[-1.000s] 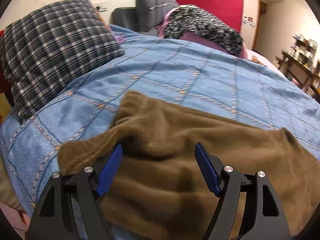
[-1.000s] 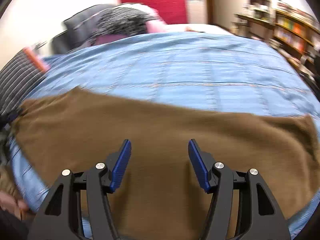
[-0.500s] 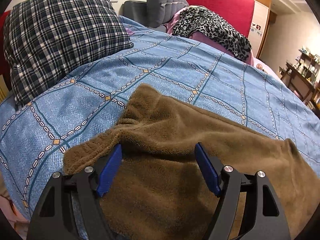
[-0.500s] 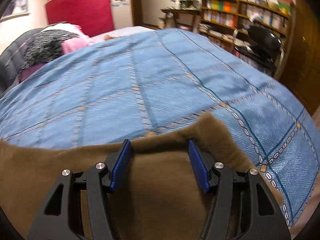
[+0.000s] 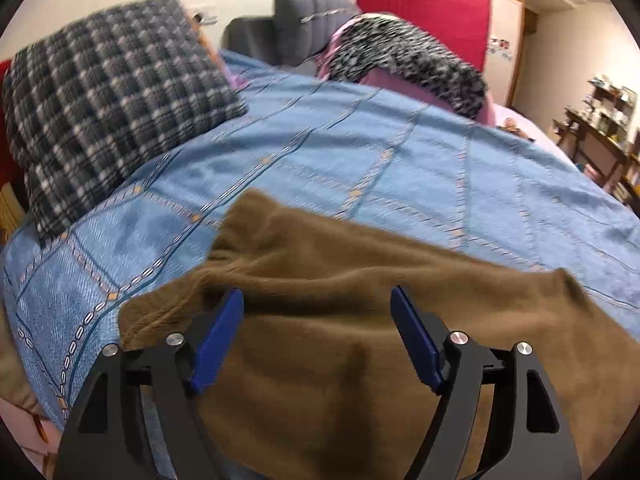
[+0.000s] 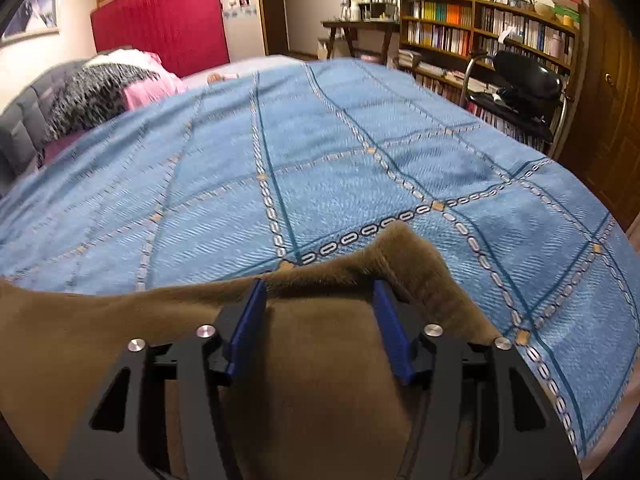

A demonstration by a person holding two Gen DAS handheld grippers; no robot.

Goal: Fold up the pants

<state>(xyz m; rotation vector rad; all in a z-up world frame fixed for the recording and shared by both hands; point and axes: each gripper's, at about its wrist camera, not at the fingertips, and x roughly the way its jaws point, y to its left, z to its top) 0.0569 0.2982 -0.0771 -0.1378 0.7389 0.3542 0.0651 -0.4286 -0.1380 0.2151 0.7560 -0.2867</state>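
Brown fleece pants [image 5: 340, 248] lie spread across the near part of a blue patterned bedspread [image 5: 360, 152]. My left gripper [image 5: 316, 300] hovers over their rumpled left end, its jaws wide apart and opening, with fabric beneath and between the blue pads but not pinched. In the right wrist view the pants [image 6: 80, 340] run off to the left. My right gripper [image 6: 320, 288] sits at the leg end, where the cuff [image 6: 416, 256] stands up in a peak just past the right finger. Its jaws are opening, with a hump of fabric between them.
A plaid pillow [image 5: 100, 100] lies at the bed's far left. A spotted throw on pink bedding [image 5: 400, 52] lies near the grey headboard. The bedspread [image 6: 320, 160] stretches beyond the pants. A bookshelf [image 6: 480, 28] and a black chair [image 6: 520, 80] stand past the bed's right edge.
My right gripper swept along the pants to the cuff end, and its jaws narrowed, then widened. My left gripper stayed over the waist end, and its view shifted slightly.
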